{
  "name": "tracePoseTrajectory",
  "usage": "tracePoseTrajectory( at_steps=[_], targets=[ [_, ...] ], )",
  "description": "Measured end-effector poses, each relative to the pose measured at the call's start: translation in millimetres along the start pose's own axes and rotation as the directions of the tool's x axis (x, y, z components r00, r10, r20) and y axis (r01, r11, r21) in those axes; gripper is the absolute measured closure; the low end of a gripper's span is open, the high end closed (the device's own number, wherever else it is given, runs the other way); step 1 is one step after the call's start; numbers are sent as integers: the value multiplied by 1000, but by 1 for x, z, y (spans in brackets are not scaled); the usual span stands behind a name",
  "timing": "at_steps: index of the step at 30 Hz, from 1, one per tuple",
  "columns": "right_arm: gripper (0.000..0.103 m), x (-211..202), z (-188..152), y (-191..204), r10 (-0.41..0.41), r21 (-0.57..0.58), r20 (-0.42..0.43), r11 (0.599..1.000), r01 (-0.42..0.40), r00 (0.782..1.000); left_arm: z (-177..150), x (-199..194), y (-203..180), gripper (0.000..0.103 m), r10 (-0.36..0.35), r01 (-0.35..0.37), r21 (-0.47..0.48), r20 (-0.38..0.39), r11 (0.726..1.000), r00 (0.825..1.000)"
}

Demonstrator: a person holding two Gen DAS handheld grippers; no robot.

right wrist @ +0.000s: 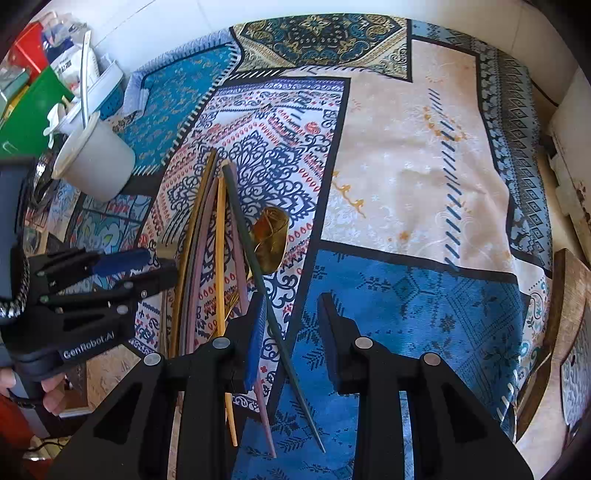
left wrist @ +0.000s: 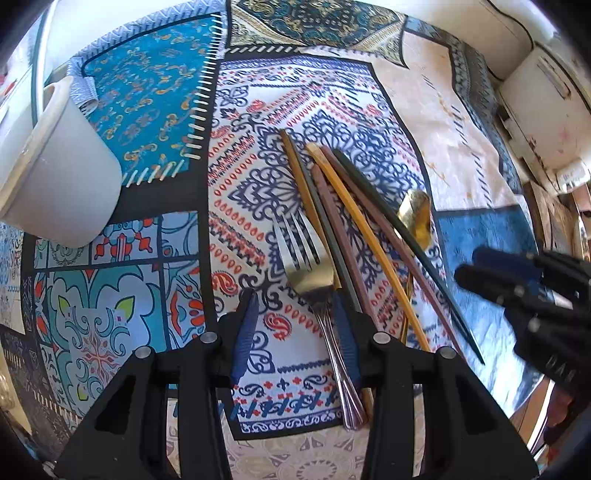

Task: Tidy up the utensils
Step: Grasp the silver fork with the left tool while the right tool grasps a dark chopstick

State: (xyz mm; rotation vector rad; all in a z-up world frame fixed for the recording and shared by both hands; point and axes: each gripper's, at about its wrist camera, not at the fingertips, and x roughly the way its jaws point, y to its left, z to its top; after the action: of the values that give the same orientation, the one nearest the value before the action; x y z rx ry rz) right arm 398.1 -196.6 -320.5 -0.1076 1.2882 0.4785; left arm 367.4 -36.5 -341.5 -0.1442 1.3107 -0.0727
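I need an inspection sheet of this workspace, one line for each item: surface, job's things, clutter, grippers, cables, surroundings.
Surface: patchwork-print tablecloth, a little wrinkled.
Job's things: fork, gold spoon and several chopsticks lie together in a loose pile; the dark green chopstick lies across the spoon. White cup stands apart to the left, tilted in view.
Clutter: red and green boxes and packets behind the cup.
Grippers: left gripper open, over the fork handle, holding nothing; right gripper open, over the dark green chopstick.
Cables: nothing seen.
Surroundings: white wall; a wooden board at the right edge.
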Motion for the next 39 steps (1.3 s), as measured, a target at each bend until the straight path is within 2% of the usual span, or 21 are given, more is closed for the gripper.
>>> tracePoseTrajectory(
  at_steps=[6, 11, 16, 19, 23, 30, 39],
  targets=[
    [77, 9, 2, 4, 1, -41, -22, 999, -2, 1000, 9, 2, -1, 62, 23, -23, -11, 28, 1000, 999],
    [77, 20, 11, 8, 1, -67, -47, 998, -4, 999, 18, 5, 0, 74, 3, -1, -41, 40, 999, 999],
    [78, 27, 15, 15, -23, -121, -58, 992, 16, 998, 25, 8, 0, 77, -13, 16, -57, 43, 998, 999],
    [80, 29, 18, 21, -47, -159, -57, 987, 38, 997, 28, 9, 1, 77, -29, 32, -64, 42, 997, 999],
    [93, 34, 21, 29, -68, -184, -53, 981, 57, 996, 30, 10, 0, 78, -40, 42, -54, 42, 998, 998],
    [97, 34, 20, 40, -55, -151, -25, 987, 50, 998, 27, 9, -2, 78, -65, 65, -24, 37, 998, 997],
    [97, 2, 17, 23, -48, -57, 57, 997, 52, 997, 19, -20, -1, 78, -83, 82, 12, 94, 997, 992]
  ],
)
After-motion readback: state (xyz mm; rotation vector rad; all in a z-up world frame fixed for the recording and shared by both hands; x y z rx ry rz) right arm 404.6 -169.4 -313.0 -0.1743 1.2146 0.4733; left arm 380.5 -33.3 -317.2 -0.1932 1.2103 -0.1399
